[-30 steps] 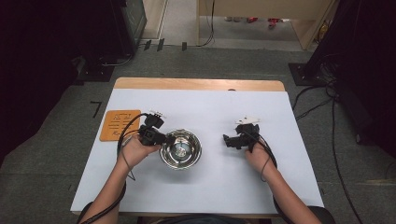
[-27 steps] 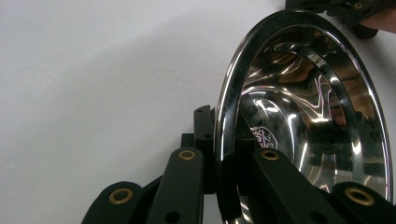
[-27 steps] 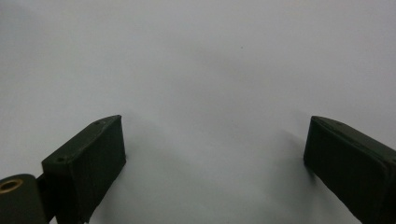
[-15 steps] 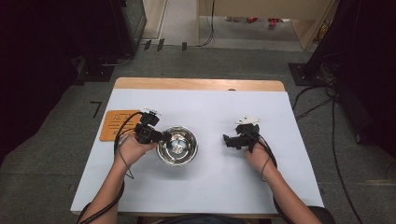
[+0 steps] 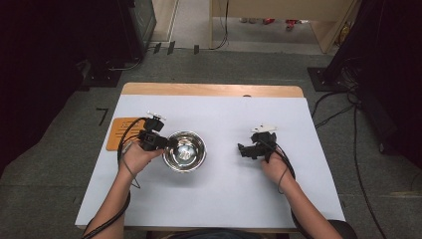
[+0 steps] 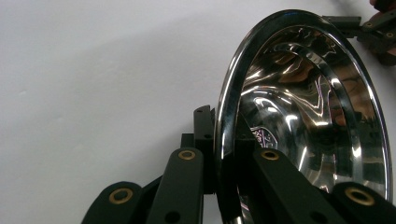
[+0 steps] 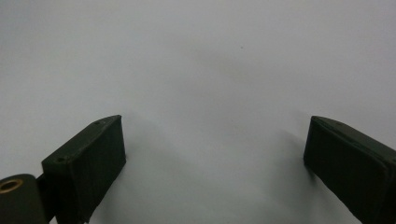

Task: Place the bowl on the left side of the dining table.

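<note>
A shiny steel bowl [image 5: 185, 151] stands on the white table left of centre. My left gripper [image 5: 166, 143] comes in from the bowl's left and is shut on its rim. In the left gripper view the rim of the bowl [image 6: 303, 116] runs between the two black jaws of the left gripper [image 6: 219, 135], one jaw outside the wall and one inside. To the right, my right gripper [image 5: 241, 149] rests low over the table, pointing left toward the bowl and apart from it. In its own view the right gripper [image 7: 215, 140] stands open over bare white surface.
An orange mat [image 5: 119, 133] lies at the table's left edge, just behind the left hand. The white table cover [image 5: 224, 199] ends at a wooden strip [image 5: 214, 89] on the far side. Cables trail over the floor at the right.
The left gripper has shifted the bowl a little to the left and away from the person. The right gripper has stayed where it was.
</note>
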A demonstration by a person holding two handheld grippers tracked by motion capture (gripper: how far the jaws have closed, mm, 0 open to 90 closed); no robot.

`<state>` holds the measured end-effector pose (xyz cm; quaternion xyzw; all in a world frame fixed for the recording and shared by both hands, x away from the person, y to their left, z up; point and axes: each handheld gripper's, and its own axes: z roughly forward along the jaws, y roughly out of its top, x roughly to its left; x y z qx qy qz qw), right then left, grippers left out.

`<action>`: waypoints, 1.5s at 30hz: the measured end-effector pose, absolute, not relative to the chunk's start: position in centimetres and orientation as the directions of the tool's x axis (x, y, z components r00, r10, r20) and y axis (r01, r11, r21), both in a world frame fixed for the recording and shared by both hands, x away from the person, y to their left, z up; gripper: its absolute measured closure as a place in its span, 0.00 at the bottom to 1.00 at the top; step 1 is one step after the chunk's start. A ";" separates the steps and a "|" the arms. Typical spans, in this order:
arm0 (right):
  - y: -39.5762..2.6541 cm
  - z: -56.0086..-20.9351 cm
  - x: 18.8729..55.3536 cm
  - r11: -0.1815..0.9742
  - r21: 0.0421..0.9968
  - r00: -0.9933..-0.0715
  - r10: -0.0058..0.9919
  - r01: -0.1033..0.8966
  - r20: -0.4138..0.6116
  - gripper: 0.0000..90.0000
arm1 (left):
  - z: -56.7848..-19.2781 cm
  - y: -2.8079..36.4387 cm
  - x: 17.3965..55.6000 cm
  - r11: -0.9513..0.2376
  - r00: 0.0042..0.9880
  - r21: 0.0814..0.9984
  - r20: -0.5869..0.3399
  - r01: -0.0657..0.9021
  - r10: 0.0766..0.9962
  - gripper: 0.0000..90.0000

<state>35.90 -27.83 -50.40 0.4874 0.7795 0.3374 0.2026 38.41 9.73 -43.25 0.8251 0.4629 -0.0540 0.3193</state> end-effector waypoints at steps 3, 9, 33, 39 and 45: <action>-27.8 -50.4 35.9 0.297 0.724 -0.443 0.896 0.623 0.013 0.06 | -43.3 10.0 38.5 -0.361 0.560 0.479 -0.383 0.801 0.734 0.97; -27.8 -50.4 35.9 0.298 0.724 -0.443 0.896 0.623 0.013 0.06 | -43.3 10.5 38.8 -0.346 0.549 0.480 -0.387 0.806 0.741 0.97; -27.8 -50.4 35.9 0.298 0.724 -0.443 0.896 0.623 0.012 0.06 | -43.4 12.1 39.4 -0.308 0.507 0.475 -0.380 0.824 0.774 0.97; -27.8 -50.4 35.9 0.298 0.724 -0.443 0.896 0.622 0.012 0.06 | -43.5 12.6 39.6 -0.295 0.496 0.475 -0.381 0.829 0.780 0.97; -27.8 -50.4 35.9 0.298 0.723 -0.443 0.896 0.623 0.012 0.06 | -43.4 13.2 39.7 -0.281 0.482 0.475 -0.381 0.834 0.789 0.97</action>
